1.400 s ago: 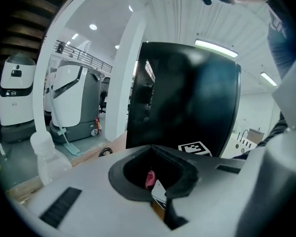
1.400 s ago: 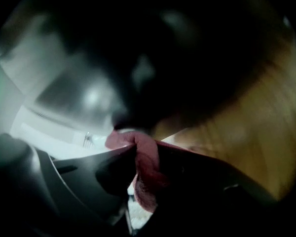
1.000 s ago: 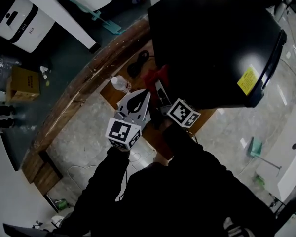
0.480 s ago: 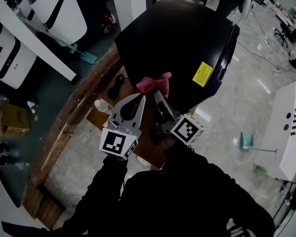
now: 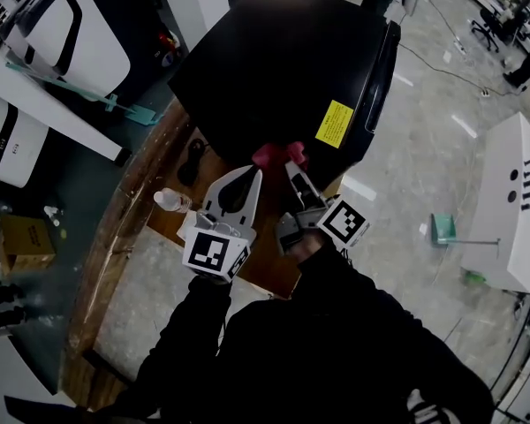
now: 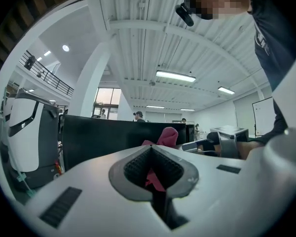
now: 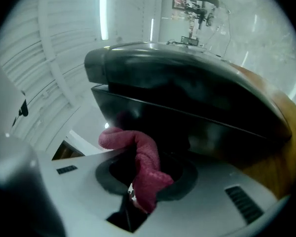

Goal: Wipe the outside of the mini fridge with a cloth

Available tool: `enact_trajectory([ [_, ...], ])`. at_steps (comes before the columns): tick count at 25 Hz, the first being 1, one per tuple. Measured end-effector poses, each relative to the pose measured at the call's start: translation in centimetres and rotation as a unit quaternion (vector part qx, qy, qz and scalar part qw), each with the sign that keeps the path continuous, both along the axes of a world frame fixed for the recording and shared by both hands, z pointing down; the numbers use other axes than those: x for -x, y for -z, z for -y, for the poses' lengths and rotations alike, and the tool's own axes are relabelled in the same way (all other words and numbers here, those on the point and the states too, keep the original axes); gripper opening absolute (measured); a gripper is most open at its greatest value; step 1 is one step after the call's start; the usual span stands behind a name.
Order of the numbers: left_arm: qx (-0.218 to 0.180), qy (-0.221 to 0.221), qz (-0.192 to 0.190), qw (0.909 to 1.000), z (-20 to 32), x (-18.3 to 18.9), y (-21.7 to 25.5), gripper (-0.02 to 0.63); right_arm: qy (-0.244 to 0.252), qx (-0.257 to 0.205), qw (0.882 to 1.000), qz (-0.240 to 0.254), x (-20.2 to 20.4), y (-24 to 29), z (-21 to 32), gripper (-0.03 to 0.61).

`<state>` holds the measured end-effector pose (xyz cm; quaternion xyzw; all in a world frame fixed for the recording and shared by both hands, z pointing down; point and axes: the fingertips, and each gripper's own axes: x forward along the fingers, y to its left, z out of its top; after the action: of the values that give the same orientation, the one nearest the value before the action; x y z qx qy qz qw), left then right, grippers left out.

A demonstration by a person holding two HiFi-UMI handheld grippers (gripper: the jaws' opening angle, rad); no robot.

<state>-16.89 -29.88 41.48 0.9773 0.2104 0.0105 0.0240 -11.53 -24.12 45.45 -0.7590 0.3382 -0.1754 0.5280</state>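
Note:
The black mini fridge (image 5: 283, 60) stands on a low wooden platform (image 5: 265, 268), with a yellow sticker (image 5: 336, 124) on its near side. A red cloth (image 5: 278, 155) is bunched against the fridge's near lower edge, left of the sticker. My right gripper (image 5: 293, 170) is shut on the cloth (image 7: 143, 157), which curls up out of its jaws toward the fridge (image 7: 187, 98). My left gripper (image 5: 251, 175) is right beside it, jaws together and holding nothing. In the left gripper view the cloth (image 6: 167, 134) shows just past its tips (image 6: 152, 154), in front of the fridge (image 6: 103, 137).
A water bottle (image 5: 170, 201) and a black cable (image 5: 193, 159) lie on the platform left of the fridge. A curved wooden kerb (image 5: 115, 228) runs along the left. White machines (image 5: 79, 34) stand at the back left, a white unit (image 5: 512, 201) and a green dustpan (image 5: 442, 230) at right.
The head view has swung, so the fridge sits further left and higher in the picture. The right gripper has carried the cloth along the fridge's near edge toward the yellow sticker, the left gripper staying alongside.

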Motion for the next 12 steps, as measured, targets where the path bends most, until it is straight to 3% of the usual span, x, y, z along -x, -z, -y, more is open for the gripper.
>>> enact_trajectory([
  [6, -0.004, 0.007, 0.043, 0.9990, 0.0, -0.8, -4.6, 0.006, 0.001, 0.010, 0.994, 0.107, 0.0, -6.6, -0.4, 0.092],
  [12, -0.009, 0.009, 0.097, 0.9952, 0.2, -1.6, -10.7, 0.006, 0.010, -0.011, 0.989, 0.146, -0.5, -11.3, 0.5, 0.092],
])
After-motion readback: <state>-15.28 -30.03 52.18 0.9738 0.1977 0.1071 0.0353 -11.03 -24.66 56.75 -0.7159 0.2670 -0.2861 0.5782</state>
